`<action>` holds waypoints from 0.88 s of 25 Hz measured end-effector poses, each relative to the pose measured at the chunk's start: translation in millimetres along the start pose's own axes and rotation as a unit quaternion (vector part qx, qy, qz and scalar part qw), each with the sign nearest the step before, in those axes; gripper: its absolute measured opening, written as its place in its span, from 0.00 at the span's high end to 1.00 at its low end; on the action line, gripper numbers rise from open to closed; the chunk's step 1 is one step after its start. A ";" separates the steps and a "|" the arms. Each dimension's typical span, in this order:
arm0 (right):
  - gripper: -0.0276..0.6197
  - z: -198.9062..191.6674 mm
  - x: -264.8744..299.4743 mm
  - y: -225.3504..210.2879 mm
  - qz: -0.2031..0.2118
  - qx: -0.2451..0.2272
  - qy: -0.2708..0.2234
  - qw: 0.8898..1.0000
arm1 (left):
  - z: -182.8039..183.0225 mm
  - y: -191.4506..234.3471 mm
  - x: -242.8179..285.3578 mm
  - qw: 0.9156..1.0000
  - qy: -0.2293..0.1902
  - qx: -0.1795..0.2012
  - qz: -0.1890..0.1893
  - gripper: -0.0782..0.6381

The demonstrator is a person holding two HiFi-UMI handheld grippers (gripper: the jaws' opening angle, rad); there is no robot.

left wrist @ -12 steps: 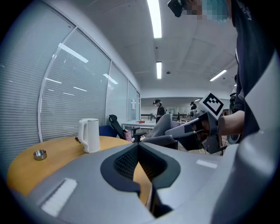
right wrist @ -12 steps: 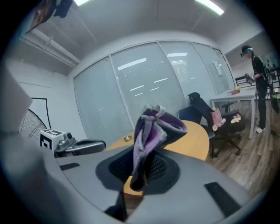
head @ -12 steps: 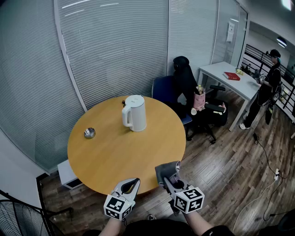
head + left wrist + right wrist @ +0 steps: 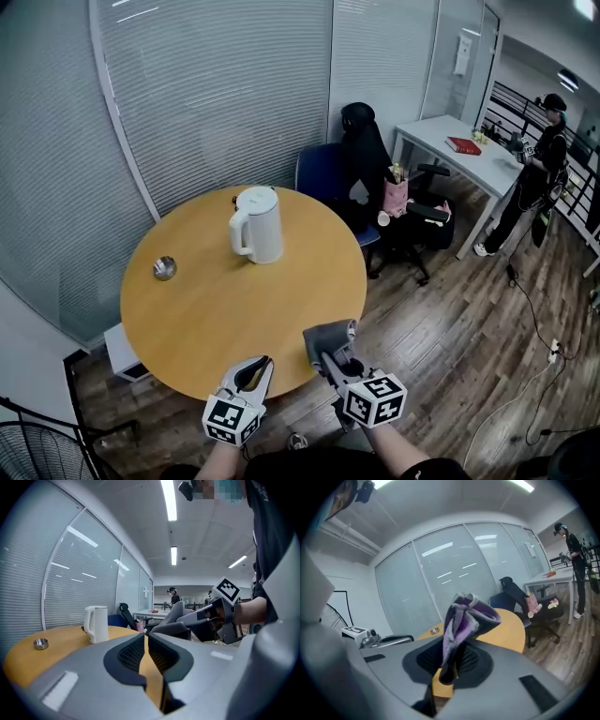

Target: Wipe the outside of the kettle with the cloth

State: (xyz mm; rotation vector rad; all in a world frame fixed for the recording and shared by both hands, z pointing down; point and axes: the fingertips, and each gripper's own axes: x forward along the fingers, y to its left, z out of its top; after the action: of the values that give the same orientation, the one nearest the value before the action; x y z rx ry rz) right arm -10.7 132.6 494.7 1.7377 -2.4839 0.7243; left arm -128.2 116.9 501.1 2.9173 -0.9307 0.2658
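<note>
Two grey two-jaw grippers — the left gripper [image 4: 255, 367] and the right gripper [image 4: 330, 349] — one grey-purple cloth [image 4: 328, 336] between the right's jaws, and ahead of both one round wooden table [image 4: 281, 309], one white plastic kettle [image 4: 258, 225], one round metal dish [image 4: 165, 268].

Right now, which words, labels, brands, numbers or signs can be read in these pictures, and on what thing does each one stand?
No text can be read anywhere.
Kettle: plain white, no label or brand visible.
Red book: cover too small to read.
White panel high at the back: too small to read.
Marker cubes: black-and-white square patterns only, no letters or numbers.
</note>
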 end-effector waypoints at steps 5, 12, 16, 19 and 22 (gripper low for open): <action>0.89 11.8 14.2 -29.8 0.023 0.000 0.016 1.000 | 7.0 8.4 29.2 0.999 0.000 -0.012 0.036 0.87; 0.89 40.1 43.1 -79.7 0.073 -0.017 0.041 0.996 | 26.1 22.4 77.7 0.994 -0.009 -0.022 0.106 0.76; 0.89 58.2 55.7 -102.4 0.110 -0.037 0.055 0.992 | 31.6 26.9 99.9 0.988 -0.014 -0.031 0.152 0.74; 0.89 69.0 62.4 -117.6 0.134 -0.051 0.064 0.988 | 34.4 27.7 112.0 0.982 -0.018 -0.038 0.186 0.74; 0.89 76.4 66.2 -130.2 0.155 -0.059 0.070 0.984 | 36.7 26.5 119.1 0.975 -0.021 -0.041 0.216 0.73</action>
State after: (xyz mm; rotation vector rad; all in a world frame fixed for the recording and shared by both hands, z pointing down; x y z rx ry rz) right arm 99.0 9.6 491.5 1.2306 -2.6643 0.6709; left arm -42.9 23.4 487.3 2.6246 -1.5382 0.1819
